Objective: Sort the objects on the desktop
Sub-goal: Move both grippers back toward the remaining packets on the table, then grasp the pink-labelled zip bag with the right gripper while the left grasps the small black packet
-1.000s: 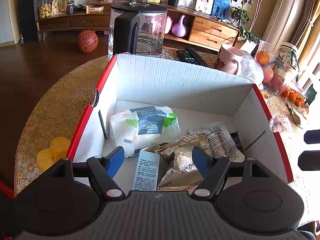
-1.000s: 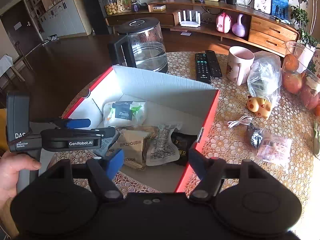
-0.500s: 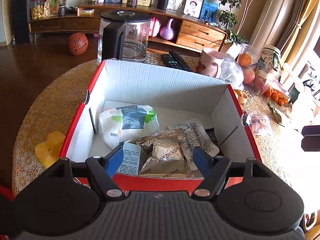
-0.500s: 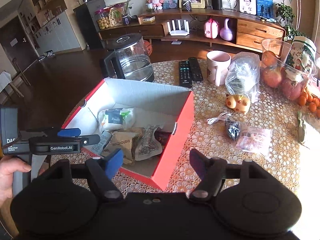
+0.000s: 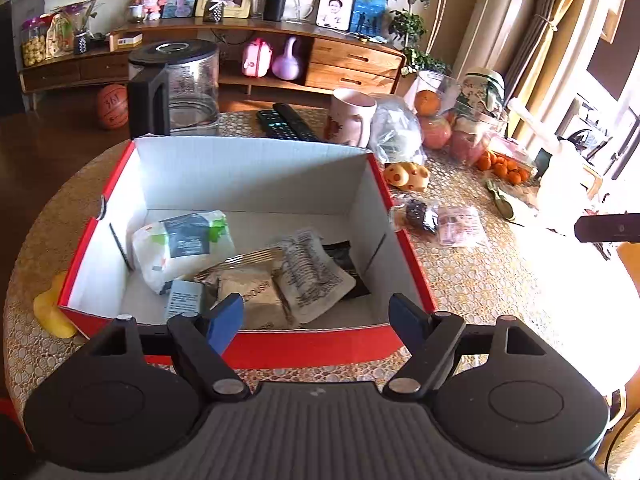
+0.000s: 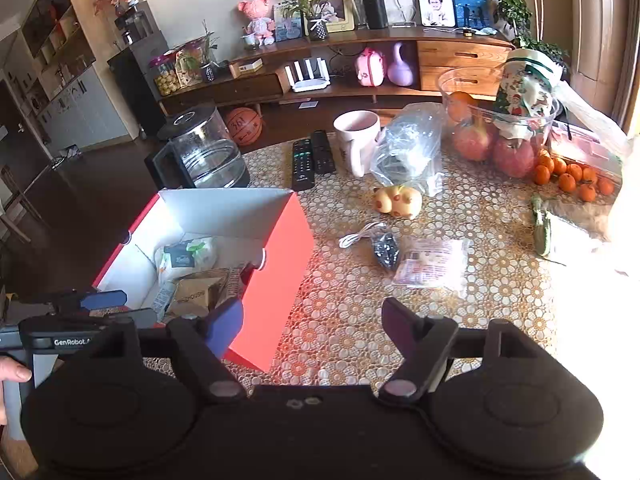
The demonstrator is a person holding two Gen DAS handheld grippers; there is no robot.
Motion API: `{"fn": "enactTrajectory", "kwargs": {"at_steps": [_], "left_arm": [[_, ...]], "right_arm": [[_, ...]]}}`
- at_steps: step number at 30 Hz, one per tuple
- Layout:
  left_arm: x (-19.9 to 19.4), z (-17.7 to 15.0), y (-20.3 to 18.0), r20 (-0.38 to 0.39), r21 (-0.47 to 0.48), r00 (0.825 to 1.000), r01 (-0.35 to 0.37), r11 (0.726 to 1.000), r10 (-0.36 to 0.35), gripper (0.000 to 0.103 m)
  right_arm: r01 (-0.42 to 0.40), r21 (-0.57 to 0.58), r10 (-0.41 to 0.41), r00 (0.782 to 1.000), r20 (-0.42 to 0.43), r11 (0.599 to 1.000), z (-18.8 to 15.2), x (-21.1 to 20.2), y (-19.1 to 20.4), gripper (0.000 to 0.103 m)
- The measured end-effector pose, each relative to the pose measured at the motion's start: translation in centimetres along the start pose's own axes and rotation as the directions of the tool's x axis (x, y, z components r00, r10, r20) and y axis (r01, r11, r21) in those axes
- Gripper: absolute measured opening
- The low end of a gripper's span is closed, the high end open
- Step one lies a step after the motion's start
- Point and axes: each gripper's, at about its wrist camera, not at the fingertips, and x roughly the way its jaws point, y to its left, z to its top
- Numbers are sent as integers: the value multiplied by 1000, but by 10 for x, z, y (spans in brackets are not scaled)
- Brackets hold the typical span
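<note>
On the bench, covered by a lace-patterned cloth, a red box with white inner walls sits toward the left edge, its long axis running from the near red wall away toward the glass kettle behind it. Inside lie a white pack with a dark label, a brown foil snack bag, a clear printed sachet lying aslant and a dark packet partly under it; the far half of the box floor is bare. The left gripper hangs just over the near wall, its jaws opening with nothing between them. The right gripper stands over the box's near right corner and the open cloth beside it, its jaws also opening and empty. Right of the box, the cloth is free up to a white cable, a small dark packet and a clear pink-printed sachet, which lie close together. Farther back are a yellow toy pig, two remotes lying lengthwise toward the far edge, a pink mug and a clear plastic bag. A yellow toy lies just beside the box's left wall near the bench rim.
</note>
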Motion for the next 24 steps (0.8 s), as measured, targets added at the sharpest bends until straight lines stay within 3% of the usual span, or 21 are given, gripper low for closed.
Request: {"fn": "enactTrajectory", "kwargs": {"at_steps": [14,24], "left_arm": [[27,9,-90,-56,113,992,121,986,-115,82],[62,22,-131,-87,151,987,149,977,-137,85]], "right_arm": [[67,137,-69,998,11,988,-13,-8,-83,79],[75,224,-74,997,-13,972,-13,12,-127,85]]}}
